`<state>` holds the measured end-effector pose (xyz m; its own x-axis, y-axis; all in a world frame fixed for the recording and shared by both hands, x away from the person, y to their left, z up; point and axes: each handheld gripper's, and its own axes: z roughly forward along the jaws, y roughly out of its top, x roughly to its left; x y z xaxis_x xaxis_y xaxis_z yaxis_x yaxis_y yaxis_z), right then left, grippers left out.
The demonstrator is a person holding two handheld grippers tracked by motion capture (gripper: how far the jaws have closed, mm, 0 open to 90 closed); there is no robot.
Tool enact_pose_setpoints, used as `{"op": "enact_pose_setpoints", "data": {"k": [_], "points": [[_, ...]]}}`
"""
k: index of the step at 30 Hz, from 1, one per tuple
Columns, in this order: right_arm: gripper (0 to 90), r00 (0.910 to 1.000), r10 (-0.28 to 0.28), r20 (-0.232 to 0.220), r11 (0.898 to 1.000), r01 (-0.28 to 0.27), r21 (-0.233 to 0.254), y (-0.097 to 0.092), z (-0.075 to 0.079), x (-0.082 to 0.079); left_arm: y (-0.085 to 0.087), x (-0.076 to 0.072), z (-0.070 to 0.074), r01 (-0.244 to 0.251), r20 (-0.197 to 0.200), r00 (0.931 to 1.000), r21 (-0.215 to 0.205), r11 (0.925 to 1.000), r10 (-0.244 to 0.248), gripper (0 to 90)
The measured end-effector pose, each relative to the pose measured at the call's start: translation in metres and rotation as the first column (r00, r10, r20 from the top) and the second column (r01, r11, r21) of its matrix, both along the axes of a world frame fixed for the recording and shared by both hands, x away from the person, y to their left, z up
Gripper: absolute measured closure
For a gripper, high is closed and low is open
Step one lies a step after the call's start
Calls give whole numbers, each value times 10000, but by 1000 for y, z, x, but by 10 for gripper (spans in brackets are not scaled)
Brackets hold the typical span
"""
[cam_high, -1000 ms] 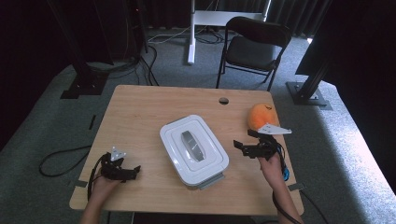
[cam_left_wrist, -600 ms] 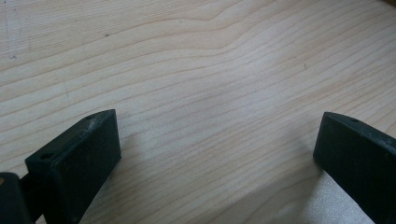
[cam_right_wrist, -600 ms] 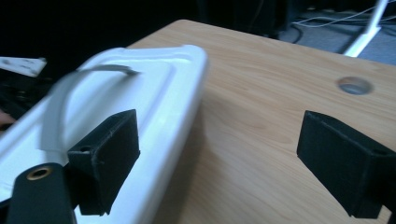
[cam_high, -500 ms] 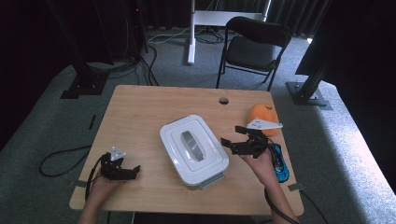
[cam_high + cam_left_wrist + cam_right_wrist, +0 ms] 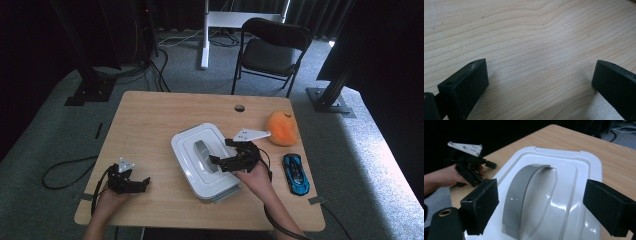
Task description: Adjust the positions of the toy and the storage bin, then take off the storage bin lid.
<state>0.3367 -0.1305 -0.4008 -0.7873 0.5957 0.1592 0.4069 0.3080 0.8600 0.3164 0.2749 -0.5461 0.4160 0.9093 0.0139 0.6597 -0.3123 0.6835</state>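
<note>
Tongs in the person's right hand hover spread wide over the grey arched plastic handle of a white rectangular plastic storage box standing mid-way across the pale wooden bench, one jaw to each side of the handle and neither yet touching it. From the right gripper view the handle runs lengthwise between the open jaws. The left tongs rest low near the bench's front left corner, likewise spread, with bare wood between them in the left gripper view. An orange plush toy and a blue toy car lie off to the box's right, well clear. A clean grip would likely call for lowering squarely until the jaws bracket the handle's highest point, then closing at its centre, so the lid comes up level rather than tipping.
</note>
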Motion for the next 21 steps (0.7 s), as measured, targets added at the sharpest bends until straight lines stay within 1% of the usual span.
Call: {"op": "enact_pose_setpoints", "data": {"k": [1,2,4,8,10,12,15,16,18,21], "points": [[125,10000,62,-58,10000,-63,-46,3,0,0,0,0,0,0,0,10000,0,10000,0,11],[125,10000,-11,-68,9999,10,-161,6,-1,1,0,0,0,1,-1,10000,2,10000,-1,11],[123,9999,48,-132,9998,-51,-203,10,-2,1,0,0,0,0,-2,10000,2,10000,0,11],[123,9999,-51,-155,9996,47,-261,11,-2,2,0,0,0,-52,-12,10000,6,10000,52,11],[118,9995,13,-304,9986,-29,-519,16,-5,3,-2,-1,0,-169,-18,9999,10,9999,169,11],[119,9997,-163,-165,9970,150,-754,18,-5,2,-3,-1,0,-289,-40,9996,21,9996,289,11],[123,9992,-264,-287,9937,231,-1100,20,-6,3,-5,-1,0,-432,-22,9991,7,9991,432,11],[130,9988,-318,-377,9931,273,-1143,21,-6,3,-5,-1,0,-434,-20,9991,5,9991,434,11],[134,9984,-395,-413,9917,341,-1236,21,-7,3,-5,-1,0,-438,-16,9990,6,9990,438,11],[138,9975,-469,-528,9922,404,-1182,21,-8,2,-6,-1,0,-587,-18,9983,-12,9983,587,11]]}}
